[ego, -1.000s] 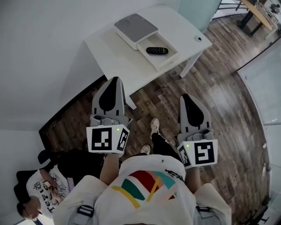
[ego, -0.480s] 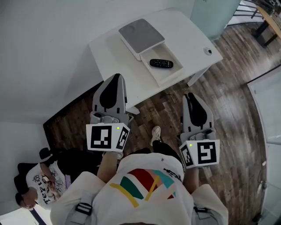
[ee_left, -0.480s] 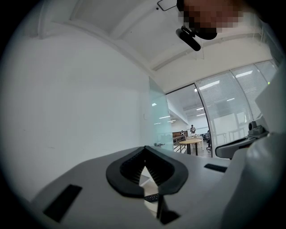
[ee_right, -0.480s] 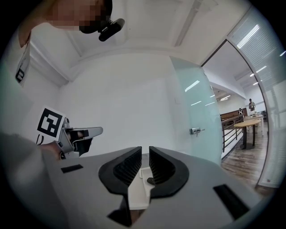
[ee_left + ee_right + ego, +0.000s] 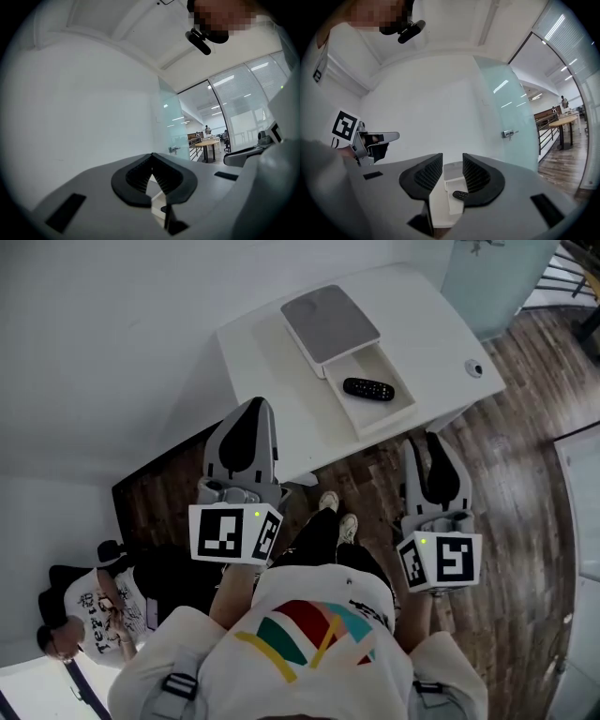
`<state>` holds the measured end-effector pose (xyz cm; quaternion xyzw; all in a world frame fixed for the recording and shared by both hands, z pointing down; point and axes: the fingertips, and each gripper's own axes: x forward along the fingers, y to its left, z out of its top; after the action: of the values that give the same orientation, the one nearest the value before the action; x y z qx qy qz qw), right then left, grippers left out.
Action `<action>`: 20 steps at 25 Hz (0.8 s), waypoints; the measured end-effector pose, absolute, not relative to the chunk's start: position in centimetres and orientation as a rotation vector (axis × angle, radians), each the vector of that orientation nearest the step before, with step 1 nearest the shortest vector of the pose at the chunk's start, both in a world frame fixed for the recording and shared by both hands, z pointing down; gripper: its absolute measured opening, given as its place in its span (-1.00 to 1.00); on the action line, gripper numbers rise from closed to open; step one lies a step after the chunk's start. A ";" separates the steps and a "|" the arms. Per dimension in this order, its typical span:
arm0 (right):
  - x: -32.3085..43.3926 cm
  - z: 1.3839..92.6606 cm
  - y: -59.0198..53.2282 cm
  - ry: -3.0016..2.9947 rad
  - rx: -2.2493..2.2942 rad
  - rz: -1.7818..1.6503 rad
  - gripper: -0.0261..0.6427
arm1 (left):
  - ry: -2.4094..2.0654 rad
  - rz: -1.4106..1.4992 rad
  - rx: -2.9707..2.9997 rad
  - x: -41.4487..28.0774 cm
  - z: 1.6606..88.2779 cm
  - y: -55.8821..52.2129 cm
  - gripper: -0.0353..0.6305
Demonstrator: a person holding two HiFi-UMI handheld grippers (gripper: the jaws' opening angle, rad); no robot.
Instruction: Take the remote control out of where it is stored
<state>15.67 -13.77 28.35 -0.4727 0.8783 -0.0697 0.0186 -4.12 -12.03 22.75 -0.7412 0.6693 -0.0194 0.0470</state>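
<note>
A black remote control [image 5: 367,389] lies in the open white drawer [image 5: 394,413] of a flat box with a grey lid [image 5: 330,322] on a white table [image 5: 272,390]. Both grippers are held level in front of the table, short of it. My left gripper [image 5: 255,407] is shut, its pads meeting with nothing between them [image 5: 150,161]. My right gripper [image 5: 434,439] is open; its jaws have just been opening and hold nothing. In the right gripper view the remote [image 5: 461,194] and drawer [image 5: 451,185] show far off through the gap of that gripper [image 5: 452,164].
A small round object [image 5: 473,368] sits near the table's right corner. A white wall runs behind the table, with a frosted glass panel [image 5: 492,277] at its right. A person sits on the wooden floor [image 5: 525,456] at lower left [image 5: 84,615]. My feet [image 5: 336,514] stand before the table.
Both grippers and I have moved closer to the table, so the box and drawer sit nearer. The right jaws have parted a little; the left stays shut.
</note>
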 end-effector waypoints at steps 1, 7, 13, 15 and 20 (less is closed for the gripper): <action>15.5 28.6 -14.2 2.740 -1.464 -0.222 -0.57 | 2.045 -0.060 -2.264 -4.2 22.9 -12.5 -0.88; 14.6 29.3 -16.7 2.802 -1.470 -0.207 -0.39 | 2.025 -0.033 -2.310 -3.8 23.7 -15.7 -0.88; 12.7 29.0 -20.4 2.853 -1.461 -0.153 -0.32 | 2.028 0.020 -2.335 -5.4 23.9 -20.1 -0.88; 11.4 29.4 -21.8 2.939 -1.412 -0.109 -0.32 | 2.032 0.033 -2.345 -6.1 24.3 -21.7 -0.88; 7.4 31.4 -25.1 3.166 -1.297 0.031 -0.32 | 2.058 0.049 -2.359 -7.8 26.1 -25.5 -0.88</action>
<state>7.44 -25.11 31.39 -0.3754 0.9163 0.0088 -0.1394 -7.82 -25.50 26.06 -0.7535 0.6572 0.0157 0.0052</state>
